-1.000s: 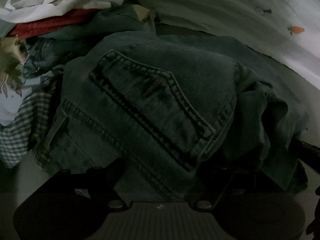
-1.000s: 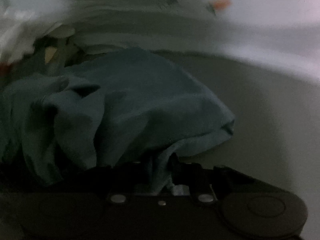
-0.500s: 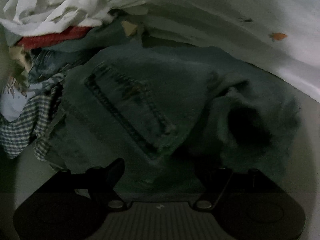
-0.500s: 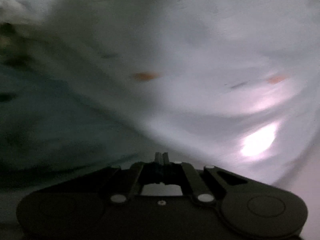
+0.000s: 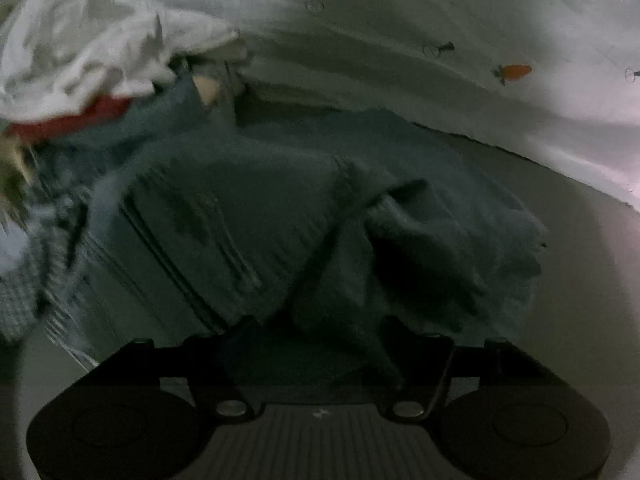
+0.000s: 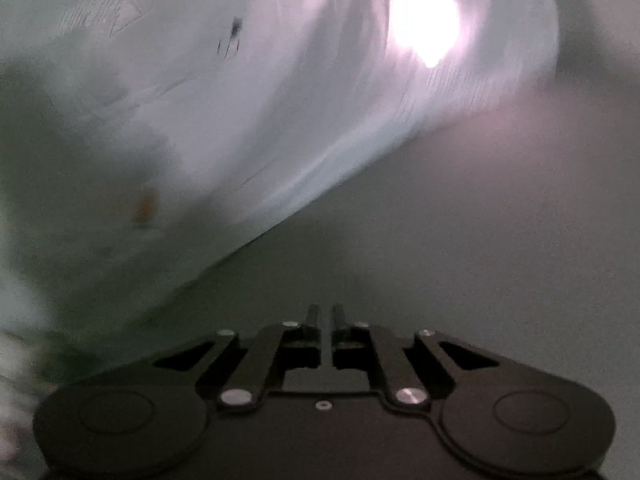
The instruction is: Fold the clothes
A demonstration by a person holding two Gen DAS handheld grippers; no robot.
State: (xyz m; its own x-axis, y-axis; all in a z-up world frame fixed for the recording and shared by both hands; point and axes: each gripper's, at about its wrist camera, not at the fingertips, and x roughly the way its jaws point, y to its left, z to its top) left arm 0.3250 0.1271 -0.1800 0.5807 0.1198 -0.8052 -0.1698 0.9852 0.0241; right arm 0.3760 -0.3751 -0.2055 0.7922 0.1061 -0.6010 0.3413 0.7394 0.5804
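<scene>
A crumpled pair of blue-grey jeans [image 5: 280, 216] lies bunched on the grey surface in the left wrist view, with a back pocket showing. My left gripper [image 5: 316, 344] has its jaws wide apart and the denim lies over and between them; the fingertips are hidden by the cloth. My right gripper [image 6: 326, 320] is shut and empty, its fingers nearly touching, above bare grey surface away from the jeans. The jeans do not show in the right wrist view.
A heap of other clothes, white [image 5: 88, 48], red [image 5: 80, 116] and checked [image 5: 24, 288], lies at the left. A white curtain with small carrot prints [image 5: 514, 71] hangs along the back and also fills the right wrist view [image 6: 248, 100].
My right gripper has let go of the jeans and swung away to the right toward the curtain. The left view has pulled back slightly and the jeans have slumped.
</scene>
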